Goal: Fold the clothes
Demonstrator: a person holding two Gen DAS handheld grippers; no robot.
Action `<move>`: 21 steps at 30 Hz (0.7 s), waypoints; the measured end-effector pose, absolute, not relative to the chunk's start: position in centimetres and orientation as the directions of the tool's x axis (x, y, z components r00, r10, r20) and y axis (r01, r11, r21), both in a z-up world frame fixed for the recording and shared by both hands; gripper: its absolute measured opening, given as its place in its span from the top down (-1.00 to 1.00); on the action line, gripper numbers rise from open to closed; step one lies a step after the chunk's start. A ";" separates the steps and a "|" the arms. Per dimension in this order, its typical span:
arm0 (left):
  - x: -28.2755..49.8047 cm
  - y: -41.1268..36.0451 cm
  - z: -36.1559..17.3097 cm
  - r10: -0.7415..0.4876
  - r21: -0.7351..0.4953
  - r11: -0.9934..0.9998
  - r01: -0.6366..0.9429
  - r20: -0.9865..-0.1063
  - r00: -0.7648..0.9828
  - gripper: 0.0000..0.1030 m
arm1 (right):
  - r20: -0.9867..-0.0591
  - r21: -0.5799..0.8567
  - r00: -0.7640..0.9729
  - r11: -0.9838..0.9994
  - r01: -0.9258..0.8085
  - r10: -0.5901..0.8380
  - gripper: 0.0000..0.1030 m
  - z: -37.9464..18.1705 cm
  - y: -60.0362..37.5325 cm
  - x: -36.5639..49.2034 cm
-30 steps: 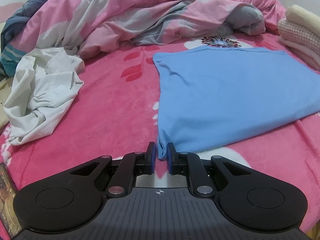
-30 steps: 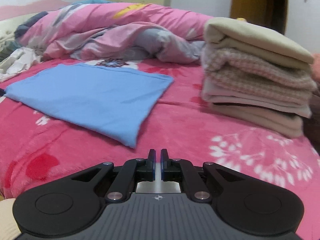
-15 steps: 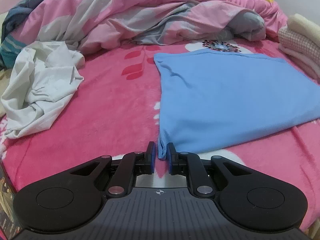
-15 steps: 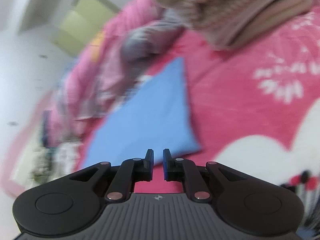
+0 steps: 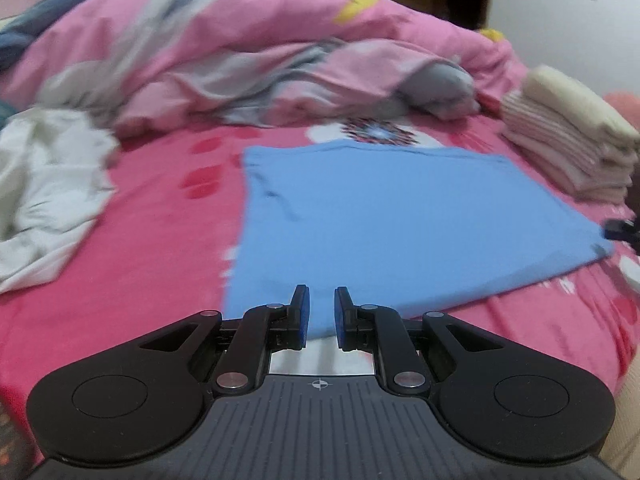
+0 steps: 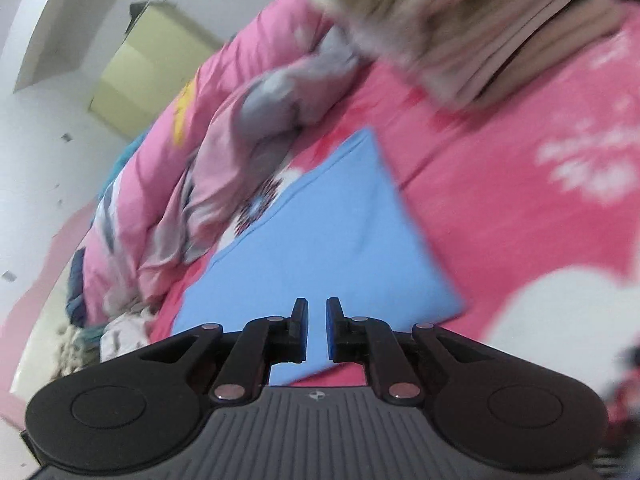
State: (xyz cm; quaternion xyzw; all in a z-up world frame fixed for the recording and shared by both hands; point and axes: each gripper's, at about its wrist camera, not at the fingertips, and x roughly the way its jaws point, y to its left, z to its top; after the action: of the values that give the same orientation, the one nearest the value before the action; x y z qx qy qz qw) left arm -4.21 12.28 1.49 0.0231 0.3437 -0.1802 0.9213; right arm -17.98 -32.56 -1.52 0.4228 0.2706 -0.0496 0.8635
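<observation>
Blue folded garment point(image 5: 384, 224) flat on the pink bed point(image 5: 152, 240), under my two parted, empty tools.

Nearest me, the left hand-held gripper point(image 5: 319, 312) and the right hand-held gripper point(image 6: 317, 322) hang over its near edge, gripping nothing. Left lies a crumpled white cloth point(image 5: 44, 184); right, a folded stack point(image 5: 568, 148) just beside the garment. Beyond, a heaped pink quilt point(image 5: 240, 60) crowds the far side.

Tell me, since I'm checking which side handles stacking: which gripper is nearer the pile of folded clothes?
Right. The right gripper sits at the blue cloth's corner, just before the folded pile. The left gripper is at the opposite near corner, the cloth's width away.
</observation>
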 end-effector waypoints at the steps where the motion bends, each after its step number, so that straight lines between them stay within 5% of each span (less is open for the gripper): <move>1: -4.1 12.5 1.3 -0.303 -0.075 0.939 0.337 -0.647 0.700 0.75 | -0.508 0.710 0.846 0.634 0.308 0.158 0.81 -2.0 -32.1 -17.1; 6: -3.5 13.7 0.6 -0.235 -0.042 0.959 0.280 -0.671 0.703 0.71 | -0.555 0.665 0.830 0.625 0.409 0.048 0.97 -4.4 -34.5 -19.0; 12: -2.7 14.7 0.2 -0.186 -0.027 0.973 0.231 -0.684 0.706 0.70 | -0.600 0.571 0.779 0.586 0.575 -0.181 0.86 -2.7 -37.9 -24.8; 21: 1.5 7.0 -0.3 -0.334 -0.067 0.919 0.389 -0.657 0.676 0.69 | -0.538 0.668 0.835 0.662 0.339 0.116 0.86 -4.0 -32.4 -15.7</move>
State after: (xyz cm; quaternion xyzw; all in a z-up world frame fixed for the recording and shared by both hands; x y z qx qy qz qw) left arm 1.50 7.05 -0.31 0.0393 0.3506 -0.1974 0.9146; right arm -15.69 -32.39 -3.97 0.4059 0.2798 -0.0643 0.8676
